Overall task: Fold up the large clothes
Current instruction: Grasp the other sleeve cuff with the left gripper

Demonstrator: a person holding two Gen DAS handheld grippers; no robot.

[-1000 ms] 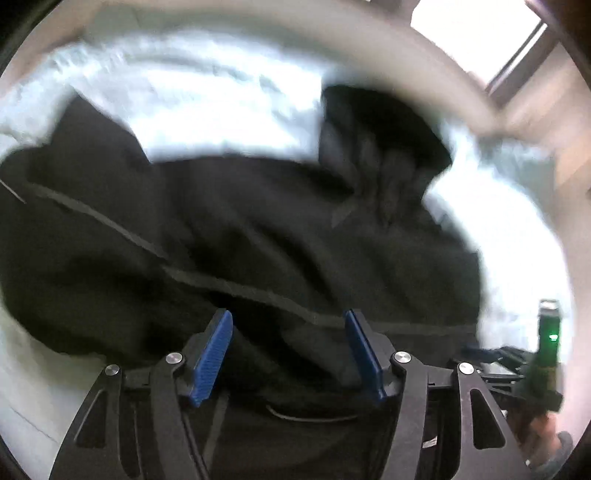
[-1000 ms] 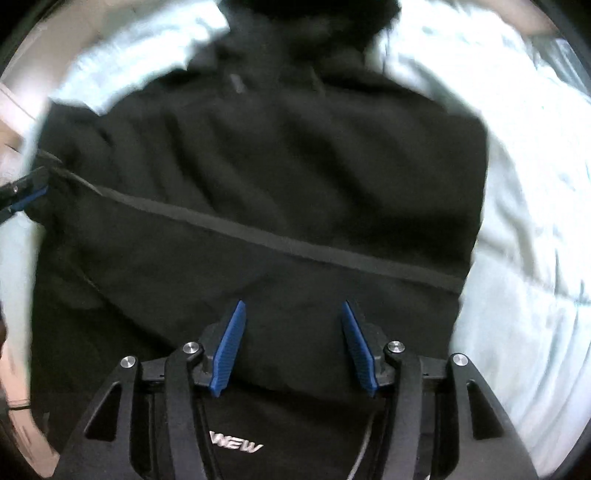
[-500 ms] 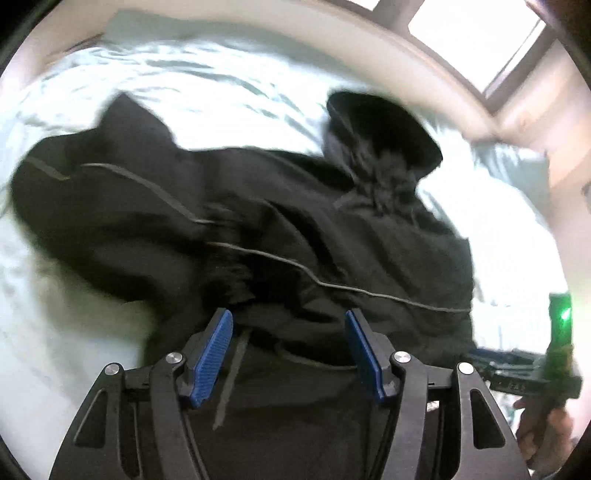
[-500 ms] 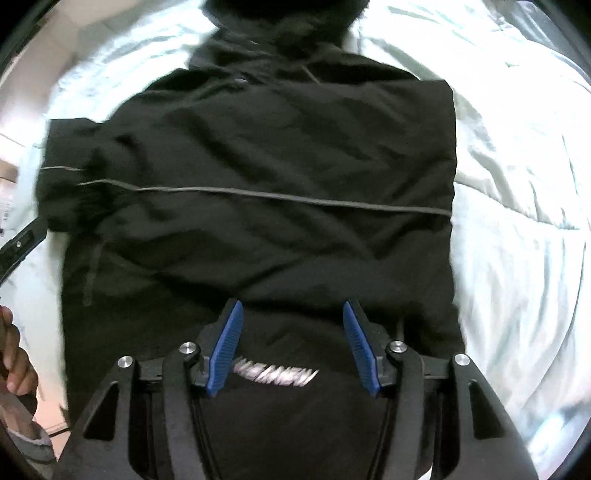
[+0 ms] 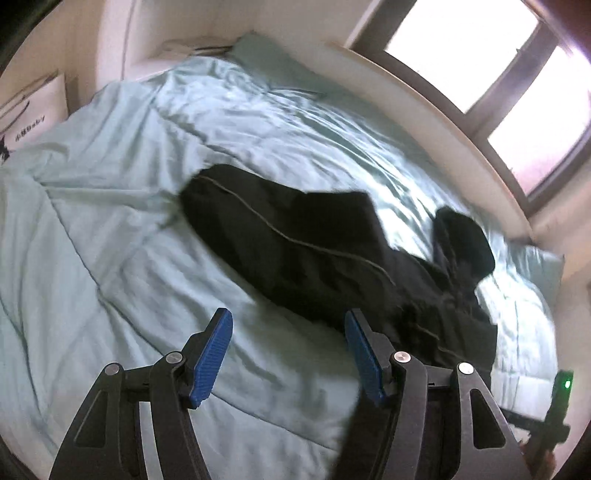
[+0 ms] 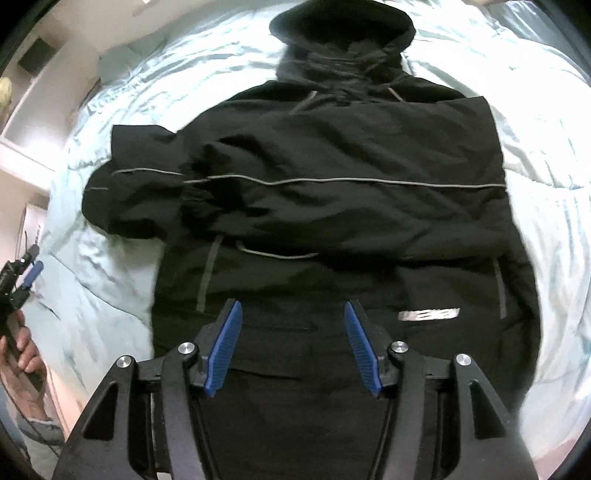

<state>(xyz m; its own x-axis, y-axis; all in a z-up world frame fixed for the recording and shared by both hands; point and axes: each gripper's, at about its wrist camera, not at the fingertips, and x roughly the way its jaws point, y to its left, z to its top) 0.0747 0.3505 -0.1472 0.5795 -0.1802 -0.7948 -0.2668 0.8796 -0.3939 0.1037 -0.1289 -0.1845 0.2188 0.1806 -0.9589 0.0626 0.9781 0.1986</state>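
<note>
The black jacket (image 6: 332, 206) lies flat on the bed (image 5: 110, 206), directly ahead of the right gripper (image 6: 291, 347), whose fingers are spread wide and hold nothing. The left gripper (image 5: 288, 354) is also wide and empty, with the jacket's sleeve (image 5: 266, 229) beyond its fingertips.

A jacket (image 6: 332, 206) is lying spread on a bed (image 5: 122, 221), its hood (image 6: 343, 26) pointing toward the far end. One sleeve (image 6: 147, 188) is sticking out leftward. A window (image 5: 491, 70) is standing behind the bed.

We see a pale green duvet (image 5: 155, 192) across the bed; beyond it a cream ledge (image 5: 436, 110) runs under a bright window (image 5: 476, 55).
</note>
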